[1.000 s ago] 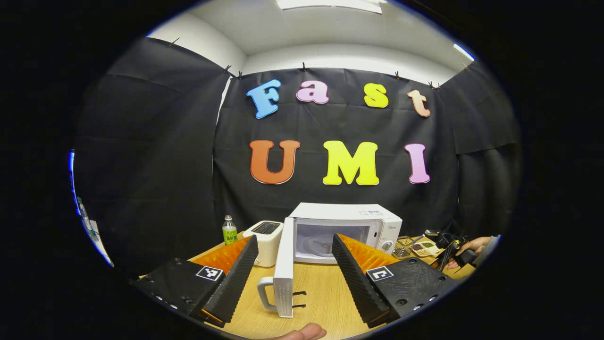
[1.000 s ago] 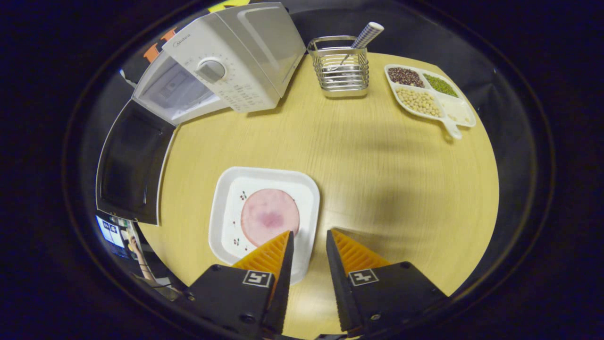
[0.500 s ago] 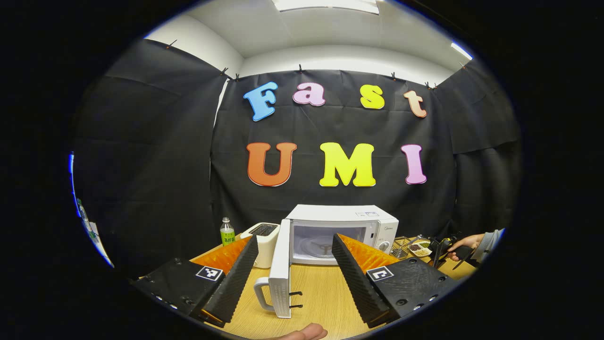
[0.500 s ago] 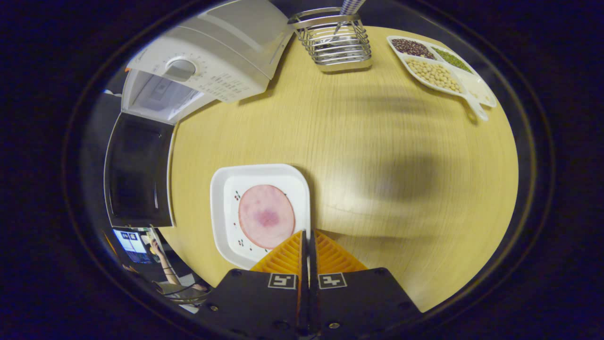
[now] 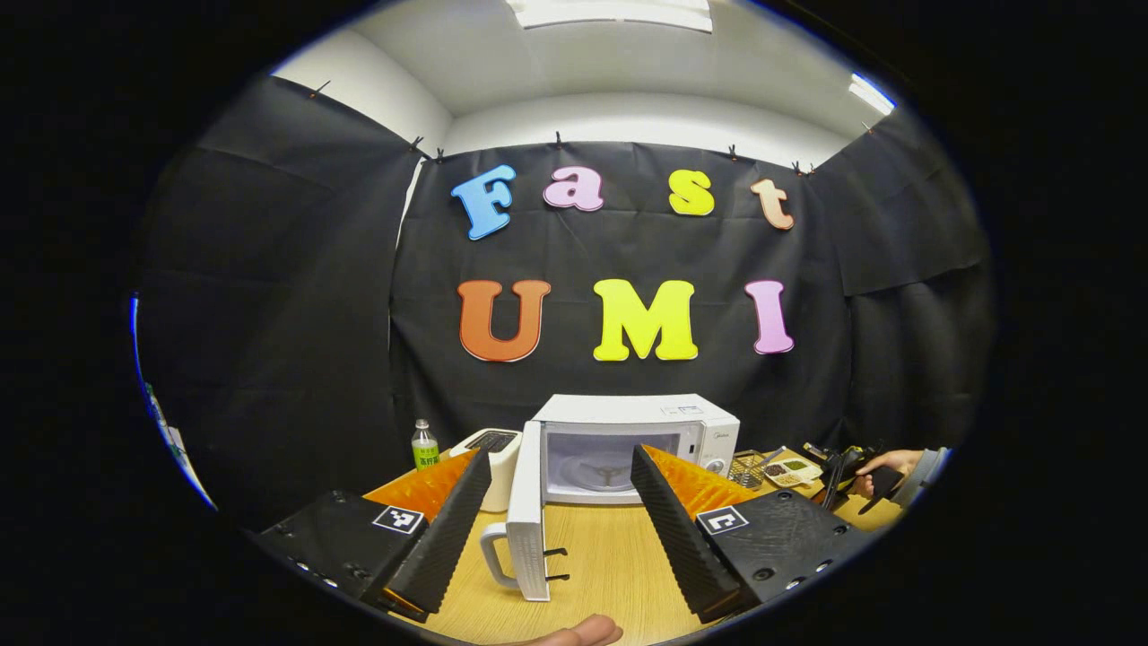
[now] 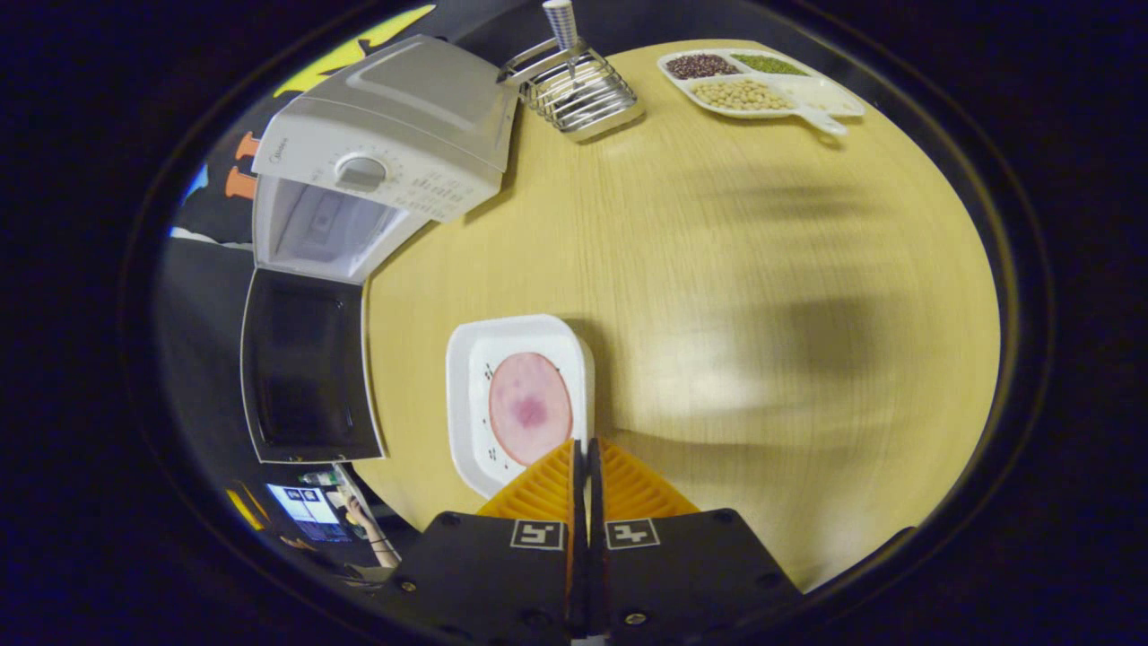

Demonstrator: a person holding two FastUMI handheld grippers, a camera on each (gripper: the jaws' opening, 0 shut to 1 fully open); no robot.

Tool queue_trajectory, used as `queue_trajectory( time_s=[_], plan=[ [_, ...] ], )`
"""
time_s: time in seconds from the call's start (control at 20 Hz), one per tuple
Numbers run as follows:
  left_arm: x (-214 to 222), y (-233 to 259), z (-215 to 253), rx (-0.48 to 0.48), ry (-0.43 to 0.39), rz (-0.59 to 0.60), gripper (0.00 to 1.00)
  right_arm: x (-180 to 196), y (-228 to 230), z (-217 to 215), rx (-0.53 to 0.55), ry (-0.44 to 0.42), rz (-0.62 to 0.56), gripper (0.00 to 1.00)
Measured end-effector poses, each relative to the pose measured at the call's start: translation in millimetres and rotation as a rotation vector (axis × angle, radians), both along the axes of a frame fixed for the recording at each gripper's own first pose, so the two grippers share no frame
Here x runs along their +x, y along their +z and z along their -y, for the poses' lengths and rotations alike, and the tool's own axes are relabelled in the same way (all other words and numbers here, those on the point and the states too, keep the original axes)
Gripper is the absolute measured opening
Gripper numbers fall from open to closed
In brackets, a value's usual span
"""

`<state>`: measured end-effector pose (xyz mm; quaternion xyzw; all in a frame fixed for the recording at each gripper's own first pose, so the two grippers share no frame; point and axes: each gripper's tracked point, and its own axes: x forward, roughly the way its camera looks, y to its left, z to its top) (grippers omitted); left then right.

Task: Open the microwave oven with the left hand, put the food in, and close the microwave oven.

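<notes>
- Pinching the near rim of the white square plate (image 6: 489,381), the right gripper (image 6: 587,458) has its fingers pressed together, a grip that suits carrying the dish level.
- Just ahead of those fingers the ham slice (image 6: 529,408) lies flat on the plate.
- Beyond and to their left, the microwave oven (image 6: 377,170) stands with its door (image 6: 305,368) swung fully out, ready for the food.
- Left gripper (image 5: 560,480): fingers wide apart and holding nothing; between them show the door's edge and handle (image 5: 493,556).
</notes>
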<state>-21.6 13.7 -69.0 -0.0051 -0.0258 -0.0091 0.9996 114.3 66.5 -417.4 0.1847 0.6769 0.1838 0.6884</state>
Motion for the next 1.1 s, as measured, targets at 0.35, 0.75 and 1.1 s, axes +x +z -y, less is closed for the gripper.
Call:
queue_trajectory(
  time_s=[0.35,0.75,1.1],
  plan=[
    [-16,-15,-29,-0.017,-0.01,-0.014,0.95,-16,30,-66,0.067,-0.057,0.03,0.04],
    [-23,-22,-68,-0.004,0.003,-0.027,0.95,-5,33,-177,0.086,-0.252,0.098,0.04],
    [-24,-23,-84,-0.01,-0.009,-0.016,0.95,45,27,-244,0.176,-0.6,0.171,0.04]
  ],
)
